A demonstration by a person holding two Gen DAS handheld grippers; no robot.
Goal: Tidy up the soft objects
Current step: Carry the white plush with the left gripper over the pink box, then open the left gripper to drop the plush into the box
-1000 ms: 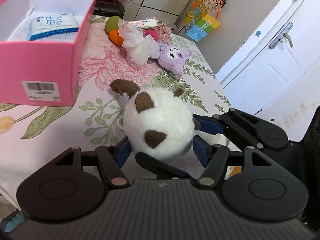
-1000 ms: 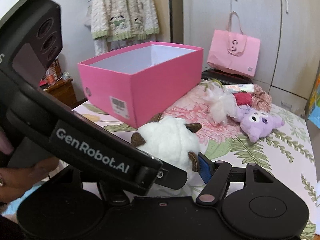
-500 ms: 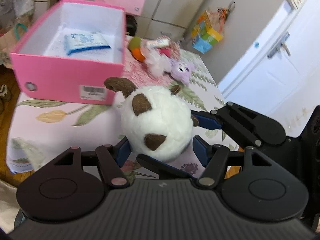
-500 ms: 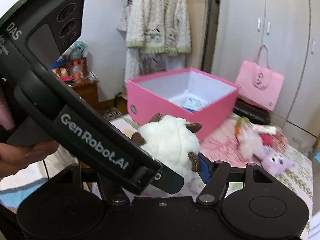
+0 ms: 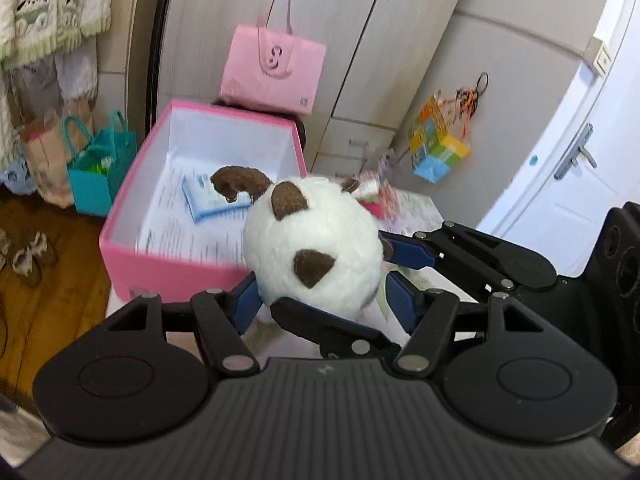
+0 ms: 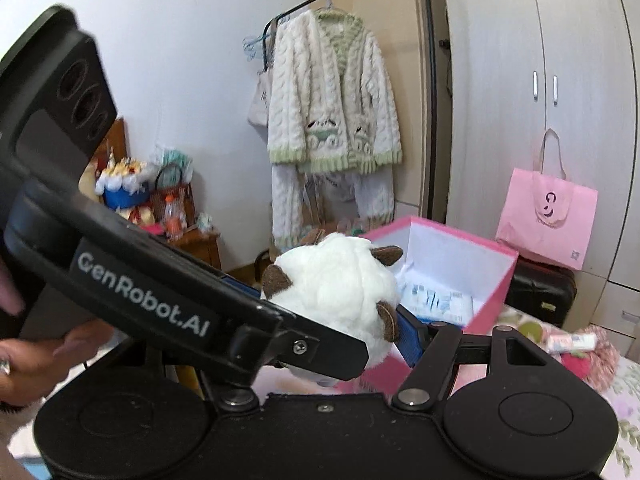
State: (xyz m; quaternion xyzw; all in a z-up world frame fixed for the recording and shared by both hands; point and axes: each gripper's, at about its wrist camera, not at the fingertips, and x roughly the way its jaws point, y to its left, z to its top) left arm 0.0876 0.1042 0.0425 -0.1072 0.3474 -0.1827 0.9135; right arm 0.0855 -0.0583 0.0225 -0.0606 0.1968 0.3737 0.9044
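Observation:
A round white plush toy (image 5: 312,248) with brown patches hangs in the air, gripped from both sides. My left gripper (image 5: 320,300) is shut on it, its blue pads (image 5: 246,300) pressing the toy's lower flanks. My right gripper (image 6: 332,320) crosses in from the right and is also shut on the plush toy (image 6: 340,292); one of its blue pads (image 6: 408,332) shows. The toy hovers at the near edge of an open pink box (image 5: 140,264), also seen in the right wrist view (image 6: 492,292). A blue-and-white packet (image 5: 204,200) lies inside the box.
Behind the box stand a pink paper bag (image 5: 272,68) and wardrobe doors. Other soft things (image 6: 580,352) lie on the flowered bedspread to the right. A teal bag (image 5: 96,168) sits on the wooden floor at left. A knitted cardigan (image 6: 332,100) hangs on a rack.
Both grippers rose together with the plush toy off the bedspread and moved toward the pink box. The box's inside now shows from above.

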